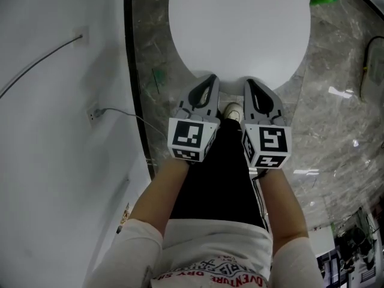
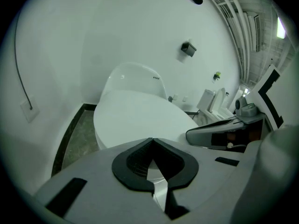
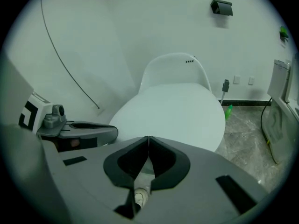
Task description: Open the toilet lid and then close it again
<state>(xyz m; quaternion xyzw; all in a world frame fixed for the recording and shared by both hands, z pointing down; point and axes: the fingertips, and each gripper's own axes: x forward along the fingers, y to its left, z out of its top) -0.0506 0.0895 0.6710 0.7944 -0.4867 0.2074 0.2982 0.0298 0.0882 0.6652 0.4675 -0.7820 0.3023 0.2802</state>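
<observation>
A white toilet stands ahead of me with its lid (image 1: 239, 26) down flat; the lid (image 2: 135, 118) fills the middle of the left gripper view and the lid (image 3: 177, 111) the middle of the right gripper view. My left gripper (image 1: 211, 77) is shut and empty, its tips at the lid's front edge. Close beside it on the right, my right gripper (image 1: 247, 81) is also shut with nothing in it. The left gripper (image 2: 152, 140) and right gripper (image 3: 148, 137) both hover just short of the lid's front rim; whether they touch it is unclear.
A white wall (image 1: 54, 101) with a cable and a socket (image 1: 93, 113) runs along the left. Grey marble floor (image 1: 336, 119) lies to the right, with a green bottle (image 1: 324, 0) by the toilet's base. My legs and a shoe (image 1: 231, 110) are below the grippers.
</observation>
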